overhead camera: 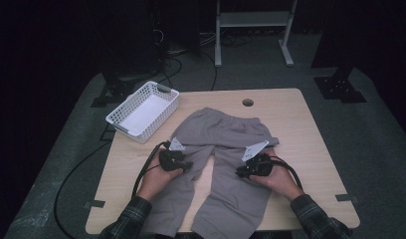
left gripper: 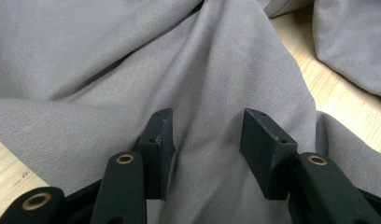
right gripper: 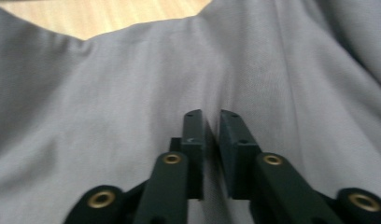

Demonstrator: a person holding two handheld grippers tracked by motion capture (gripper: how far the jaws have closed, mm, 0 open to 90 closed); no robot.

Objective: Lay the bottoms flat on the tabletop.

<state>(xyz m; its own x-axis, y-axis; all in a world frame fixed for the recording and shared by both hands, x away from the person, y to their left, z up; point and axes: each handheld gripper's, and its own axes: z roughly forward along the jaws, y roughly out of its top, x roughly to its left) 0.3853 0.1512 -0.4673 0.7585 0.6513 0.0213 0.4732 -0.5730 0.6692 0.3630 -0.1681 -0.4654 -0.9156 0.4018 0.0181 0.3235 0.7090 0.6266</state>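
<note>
Nearest the person, a pair of grey soft-fabric trousers (overhead camera: 226, 164) lies flat on the light wooden table (overhead camera: 300, 124), legs towards the near edge and waistband towards the far side. The left gripper (overhead camera: 187, 165) rests on the left leg with its jaws spread, a raised ridge of cloth between the pads but not squeezed. The right gripper (overhead camera: 239, 173) sits on the right leg with its jaws almost pressed together; a thin crease of fabric seems caught in the narrow gap, though I cannot tell how firmly.

This looks like the gathering stage before a fold. Next, the left jaws need to close on their ridge so both legs can lift together.

Farther left, a white plastic lattice basket (overhead camera: 144, 110) stands on the far-left corner, well apart from the trousers and not in the way.
</note>
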